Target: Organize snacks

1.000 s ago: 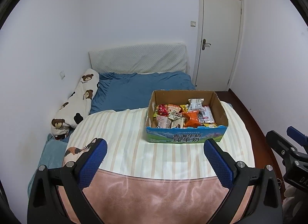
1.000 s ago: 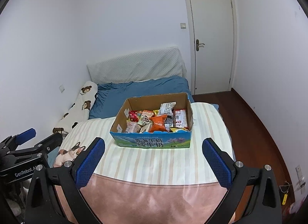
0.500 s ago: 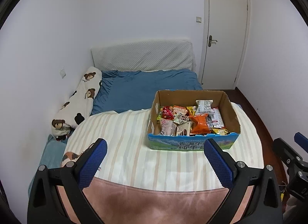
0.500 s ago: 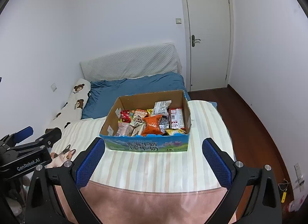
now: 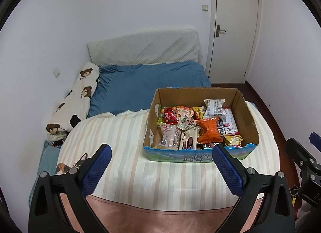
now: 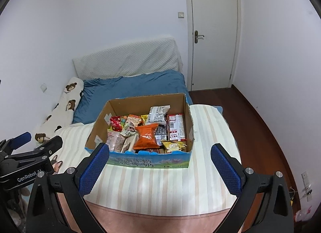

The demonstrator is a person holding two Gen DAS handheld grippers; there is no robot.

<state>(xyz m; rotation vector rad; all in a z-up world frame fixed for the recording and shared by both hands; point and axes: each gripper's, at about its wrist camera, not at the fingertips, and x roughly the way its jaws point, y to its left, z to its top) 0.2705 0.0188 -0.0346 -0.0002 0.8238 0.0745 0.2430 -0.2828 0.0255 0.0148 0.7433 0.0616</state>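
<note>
An open cardboard box (image 5: 248,112) with a blue printed front stands on the striped blanket on the bed; it also shows in the right wrist view (image 6: 188,112). It is full of several snack packets, among them an orange bag (image 5: 209,129) (image 6: 146,135), a red packet (image 5: 170,115) and a white wrapper (image 6: 158,112). My left gripper (image 5: 161,162) is open and empty, short of the box and left of its middle. My right gripper (image 6: 159,162) is open and empty, just short of the box front.
A striped blanket (image 5: 124,132) covers the near bed over a blue sheet (image 5: 144,84). A bear-print pillow (image 5: 78,100) lies along the left wall. A white door (image 6: 212,32) and dark wood floor (image 6: 260,132) are to the right. A pink cover (image 5: 160,219) lies nearest.
Both grippers have moved closer to the box, which now looks larger. The left view has shifted so the box sits further right. Both stay open.
</note>
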